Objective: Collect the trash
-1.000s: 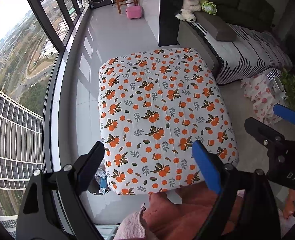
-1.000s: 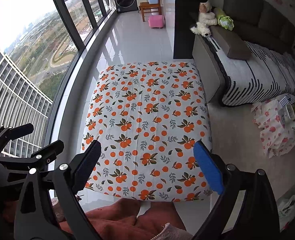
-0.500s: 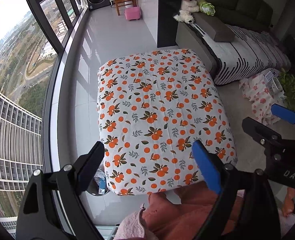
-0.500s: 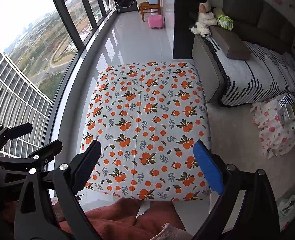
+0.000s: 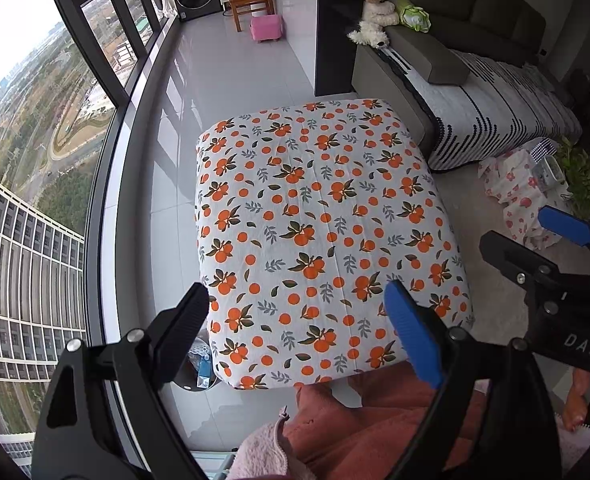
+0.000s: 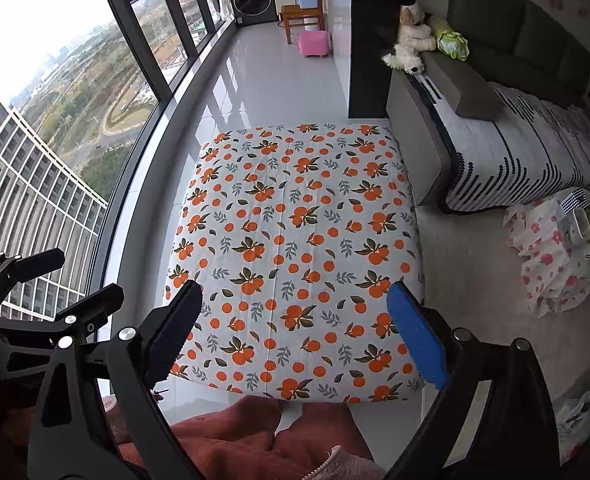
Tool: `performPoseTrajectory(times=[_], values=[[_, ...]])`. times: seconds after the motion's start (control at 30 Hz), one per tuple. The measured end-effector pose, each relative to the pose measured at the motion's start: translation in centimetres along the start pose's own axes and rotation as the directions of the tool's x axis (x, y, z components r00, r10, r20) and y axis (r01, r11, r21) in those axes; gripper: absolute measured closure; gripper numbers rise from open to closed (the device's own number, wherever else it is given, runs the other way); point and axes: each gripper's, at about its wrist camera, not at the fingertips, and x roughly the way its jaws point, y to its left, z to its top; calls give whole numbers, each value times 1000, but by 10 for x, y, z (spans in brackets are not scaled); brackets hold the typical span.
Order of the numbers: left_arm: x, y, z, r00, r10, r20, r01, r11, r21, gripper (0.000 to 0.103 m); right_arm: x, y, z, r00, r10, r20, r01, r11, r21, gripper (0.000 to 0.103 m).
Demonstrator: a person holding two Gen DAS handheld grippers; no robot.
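My left gripper [image 5: 299,328] is open and holds nothing, high above the near edge of a low table [image 5: 319,216] covered in an orange-print cloth. My right gripper [image 6: 295,332] is also open and holds nothing, over the same near edge. Each gripper shows in the other's view: the right gripper [image 5: 535,240] at the right, the left gripper [image 6: 39,280] at the left. A dark bin [image 5: 199,368] with a blue carton and plastic in it stands on the floor by the table's near left corner, partly hidden. A crumpled white plastic bag [image 6: 575,412] lies on the floor at lower right.
A glass window wall [image 5: 75,160] runs along the left. A sofa with a striped throw [image 6: 527,148] and a plush dog [image 6: 411,36] lies right of the table. A floral-cloth-covered stand [image 6: 547,264] and a plant stand further right. The person's pink-clad legs [image 6: 235,440] are below.
Only a slight wobble of the left view. Both grippers stay open and hold nothing.
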Motion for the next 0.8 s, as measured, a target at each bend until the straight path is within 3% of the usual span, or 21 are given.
performPoseTrajectory(times=[0.8], values=[[-7,-2,-6,999,-35,19,36,999,-3,14,0,-1,-2,1000,-1,3,1,1000,1,13]])
